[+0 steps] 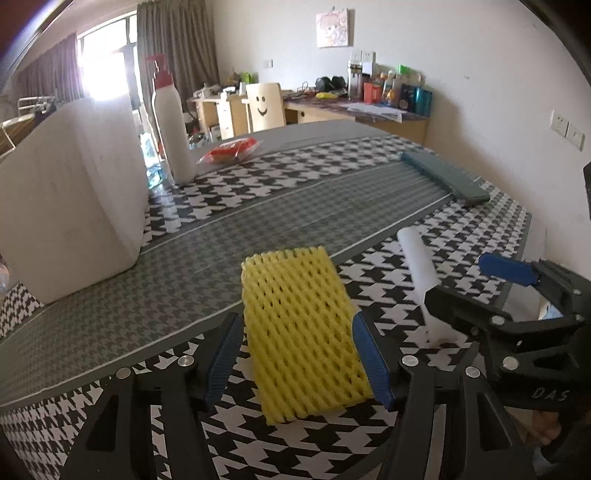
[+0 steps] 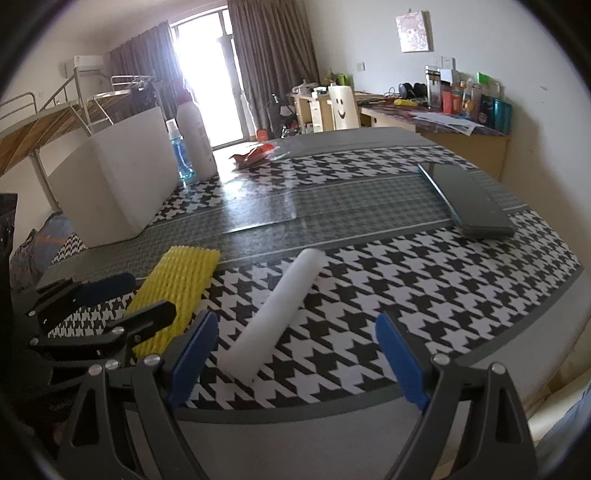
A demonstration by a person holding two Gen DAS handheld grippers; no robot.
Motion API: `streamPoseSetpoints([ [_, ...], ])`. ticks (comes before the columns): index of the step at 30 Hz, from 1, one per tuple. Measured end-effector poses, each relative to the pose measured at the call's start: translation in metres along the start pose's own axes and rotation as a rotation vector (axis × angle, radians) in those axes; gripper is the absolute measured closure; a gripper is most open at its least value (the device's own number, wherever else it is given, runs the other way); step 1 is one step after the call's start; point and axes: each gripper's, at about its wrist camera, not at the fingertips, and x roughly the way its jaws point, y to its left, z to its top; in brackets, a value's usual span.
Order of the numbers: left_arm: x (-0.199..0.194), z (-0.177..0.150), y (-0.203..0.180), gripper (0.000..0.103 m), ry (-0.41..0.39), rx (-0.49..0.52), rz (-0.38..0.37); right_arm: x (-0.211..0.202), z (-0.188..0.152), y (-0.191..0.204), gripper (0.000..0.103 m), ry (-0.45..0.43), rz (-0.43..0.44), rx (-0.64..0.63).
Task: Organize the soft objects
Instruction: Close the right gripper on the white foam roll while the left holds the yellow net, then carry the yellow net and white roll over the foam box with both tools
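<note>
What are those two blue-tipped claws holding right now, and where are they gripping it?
Nothing. The left gripper is open around the yellow foam net, which lies on the table. The right gripper is open, empty, near the white foam roll.

Off-white walls enclose the room. Strong daylight floods through a tall window flanked by grey-brown curtains, glaring off the far side of the surface. A wooden desk crowded with clutter stands along the far wall, beneath a small picture. A metal bed frame sits beyond the surface's left edge.
</note>
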Motion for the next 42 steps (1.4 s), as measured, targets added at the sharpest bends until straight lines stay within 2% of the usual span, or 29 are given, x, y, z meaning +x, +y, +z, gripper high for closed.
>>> streamPoseSetpoints([
  [1, 0.002, -0.001, 0.0, 0.041, 0.006, 0.002, -0.001, 0.001, 0.0, 0.0, 0.012, 0.003, 0.0, 0.0],
  [3, 0.004, 0.0, 0.0, 0.052, 0.009, 0.005, -0.023, 0.001, 0.001, 0.002, 0.012, 0.005, 0.002, 0.001],
  [5, 0.004, -0.002, -0.003, 0.073, 0.009, 0.022, -0.049, 0.002, 0.002, 0.003, 0.013, 0.008, 0.002, -0.005],
  [7, 0.003, -0.003, -0.007, 0.082, 0.004, 0.038, -0.068, 0.002, 0.002, 0.005, 0.012, 0.012, 0.004, -0.01],
  [14, -0.009, -0.003, 0.002, 0.084, -0.033, -0.01, -0.085, 0.005, 0.002, 0.012, 0.013, 0.018, -0.007, -0.017],
  [21, -0.02, -0.007, 0.007, 0.084, -0.063, -0.023, -0.065, 0.012, 0.0, 0.021, 0.035, 0.056, -0.037, -0.027],
  [29, -0.028, -0.01, 0.017, 0.084, -0.084, -0.036, -0.055, 0.018, 0.005, 0.035, 0.049, 0.074, -0.13, -0.021],
  [35, -0.037, -0.014, 0.028, 0.084, -0.109, -0.052, -0.044, 0.024, 0.01, 0.044, 0.066, 0.083, -0.208, -0.01],
  [39, -0.042, -0.016, 0.036, 0.084, -0.12, -0.066, -0.042, 0.024, 0.011, 0.044, 0.077, 0.086, -0.236, 0.004],
  [42, -0.045, -0.017, 0.039, 0.084, -0.121, -0.067, -0.039, 0.023, 0.012, 0.041, 0.082, 0.081, -0.226, 0.018],
])
